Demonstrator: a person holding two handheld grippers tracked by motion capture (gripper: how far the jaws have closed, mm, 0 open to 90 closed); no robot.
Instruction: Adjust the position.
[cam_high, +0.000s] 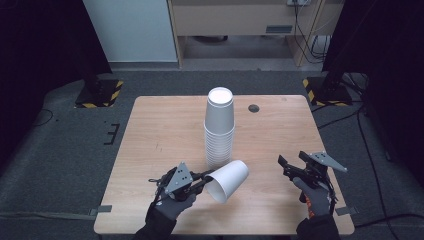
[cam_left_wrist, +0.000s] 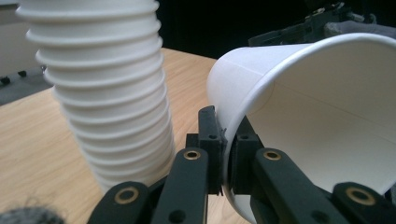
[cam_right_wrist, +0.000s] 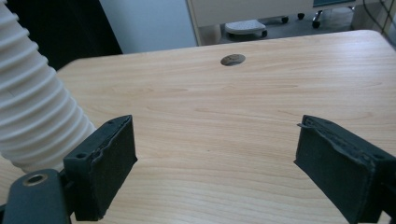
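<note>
Left gripper (cam_high: 204, 179) fingers pinch paper cup (cam_high: 229, 180) rim wall near bench front edge. Cup light, thin, crushable: grip rim gently. Right gripper (cam_high: 292, 166) fingers open, empty.

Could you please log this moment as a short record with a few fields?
held item: single white cup, tilted on its side, mouth toward the person
grip: left gripper pinches the cup's rim wall
right gripper: jaws open, nothing between them
cup stack: upright, inverted, mid-table
surface: wooden table with a cable hole
</note>
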